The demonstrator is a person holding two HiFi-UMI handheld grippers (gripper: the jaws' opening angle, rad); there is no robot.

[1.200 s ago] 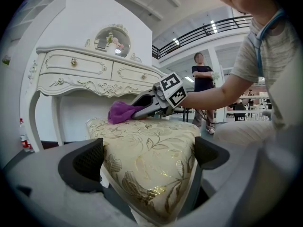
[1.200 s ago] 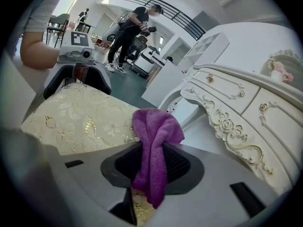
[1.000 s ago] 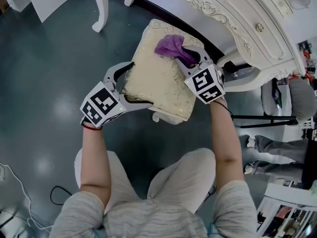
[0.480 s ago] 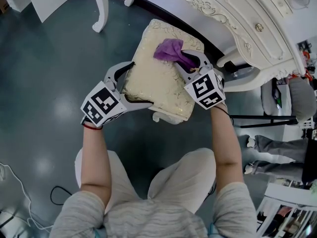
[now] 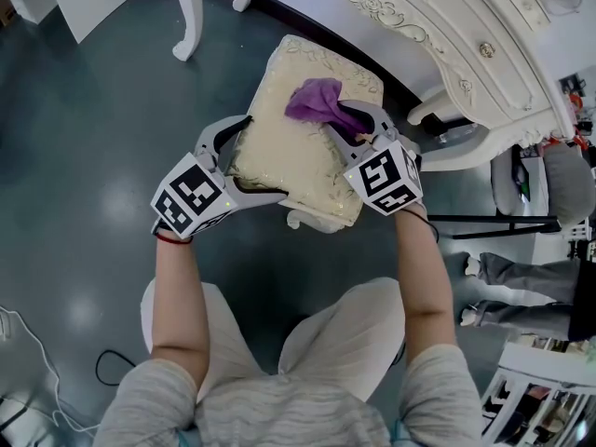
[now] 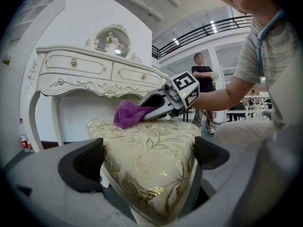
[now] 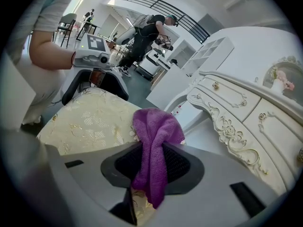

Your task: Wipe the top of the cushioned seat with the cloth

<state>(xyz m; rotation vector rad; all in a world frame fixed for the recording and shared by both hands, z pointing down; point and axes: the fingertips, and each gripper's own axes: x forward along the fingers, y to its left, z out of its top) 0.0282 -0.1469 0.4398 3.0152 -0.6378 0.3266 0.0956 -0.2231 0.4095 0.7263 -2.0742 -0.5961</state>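
Right gripper (image 5: 349, 119) is clenched on the cloth (image 5: 312, 99) – purple terry, pinched between the two dark pads, with a short tail hanging below them and a rumpled bunch spilling forward onto the seat (image 5: 289, 147); that bunch lies on the far part of the top, towards the dresser (image 5: 447, 26). The seat is a square cushion in cream fabric with a gold leaf pattern, standing on a dark, glossy floor (image 5: 84, 128); the dresser just behind it is white with carved scrollwork, small round drawer knobs and curved legs; the right gripper view shows a big, bright hall beyond, with a railed balcony high up and people standing far off. Left gripper (image 5: 244, 161) has its jaws spread wide around the seat's near corner – in its own view the corner fills the gap, and both pads sit against the cushion's sides, grasping it; the two grippers are on opposite parts of the seat, with the bare patterned top between them.
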